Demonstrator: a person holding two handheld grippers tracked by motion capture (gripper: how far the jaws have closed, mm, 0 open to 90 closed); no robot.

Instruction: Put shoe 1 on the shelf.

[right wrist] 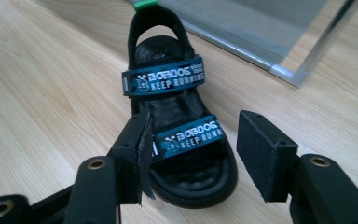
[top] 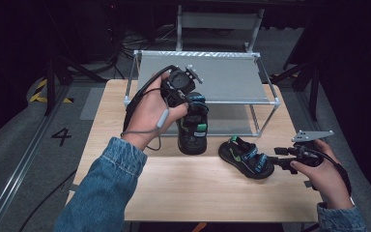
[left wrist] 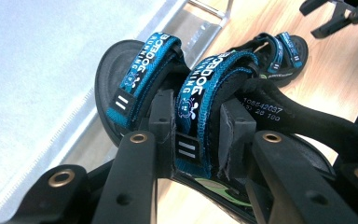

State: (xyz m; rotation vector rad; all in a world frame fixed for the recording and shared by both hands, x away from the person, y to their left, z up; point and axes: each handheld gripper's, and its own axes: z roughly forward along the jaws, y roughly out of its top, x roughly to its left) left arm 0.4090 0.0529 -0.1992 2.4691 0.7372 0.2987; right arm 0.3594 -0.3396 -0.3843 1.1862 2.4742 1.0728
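My left gripper (top: 192, 105) is shut on a black sandal (top: 193, 129) with blue straps and holds it off the table, hanging toe-down in front of the rack. In the left gripper view its pads (left wrist: 162, 122) clamp the sandal's (left wrist: 121, 65) blue strap from both sides. A second matching sandal (top: 245, 156) lies flat on the wooden table (top: 203, 186) to the right. My right gripper (top: 276, 160) rests beside that sandal's right end, open. In the right gripper view its jaws stand wide on either side of the sandal's (right wrist: 177, 116) toe end without touching it.
A metal-framed rack (top: 207, 77) with a grey shelf stands at the back of the table, just behind the held sandal. The table's edges drop to a grey floor all round.
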